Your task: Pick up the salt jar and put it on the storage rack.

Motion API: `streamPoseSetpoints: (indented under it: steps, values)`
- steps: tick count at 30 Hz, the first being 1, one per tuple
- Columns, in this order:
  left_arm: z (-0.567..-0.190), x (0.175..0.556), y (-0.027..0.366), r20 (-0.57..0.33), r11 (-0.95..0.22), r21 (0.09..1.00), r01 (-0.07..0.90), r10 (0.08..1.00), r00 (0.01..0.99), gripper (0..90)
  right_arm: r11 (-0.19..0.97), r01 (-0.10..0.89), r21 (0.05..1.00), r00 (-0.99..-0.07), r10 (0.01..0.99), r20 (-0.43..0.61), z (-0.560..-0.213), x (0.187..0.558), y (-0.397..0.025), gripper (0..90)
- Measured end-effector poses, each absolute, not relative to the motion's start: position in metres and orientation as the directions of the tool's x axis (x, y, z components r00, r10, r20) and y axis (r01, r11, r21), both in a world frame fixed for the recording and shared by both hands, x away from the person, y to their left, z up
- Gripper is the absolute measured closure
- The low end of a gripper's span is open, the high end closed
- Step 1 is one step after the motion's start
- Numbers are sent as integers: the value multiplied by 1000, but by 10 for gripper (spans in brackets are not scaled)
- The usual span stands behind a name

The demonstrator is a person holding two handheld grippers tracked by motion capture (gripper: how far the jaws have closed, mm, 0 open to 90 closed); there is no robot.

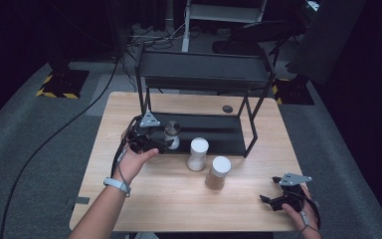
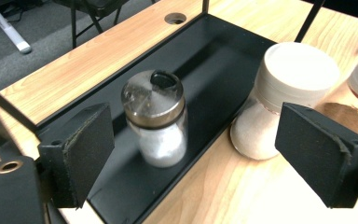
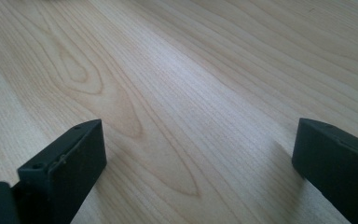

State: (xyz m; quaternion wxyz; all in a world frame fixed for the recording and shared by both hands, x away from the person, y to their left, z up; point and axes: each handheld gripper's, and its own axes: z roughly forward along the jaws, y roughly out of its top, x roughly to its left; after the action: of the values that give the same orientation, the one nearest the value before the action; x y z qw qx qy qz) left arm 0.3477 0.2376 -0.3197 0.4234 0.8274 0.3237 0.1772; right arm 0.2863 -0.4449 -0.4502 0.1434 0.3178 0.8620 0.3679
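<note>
A glass shaker (image 2: 158, 119) with a metal lid and white powder stands on the black bottom shelf (image 2: 214, 60) of a rack; it is the shaker (image 1: 172, 134) in the high view. My left gripper (image 2: 205, 158) is open, its jaws set wide on either side of the shaker and a little short of it; this gripper (image 1: 151, 142) sits just left of the shaker. A white-lidded jar (image 1: 197, 154) and a brown jar with a white lid (image 1: 217, 173) stand on the table in front of the rack. My right gripper (image 1: 273, 199) is open over bare wood (image 3: 177, 93) at the front right.
The black two-tier rack (image 1: 204, 69) stands at the back of the wooden table (image 1: 129, 199), its legs beside the shelf. A small dark cable hole (image 1: 227, 108) lies behind it. Grey carpet surrounds the table.
</note>
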Motion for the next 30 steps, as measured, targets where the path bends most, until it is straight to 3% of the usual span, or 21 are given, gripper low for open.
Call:
streamPoseSetpoints:
  steps: [30]
  values:
    - [-341,279,302,19,-403,827,392,717,697,112,528,443,725,-758,652,-11,-450,287,-445,24]
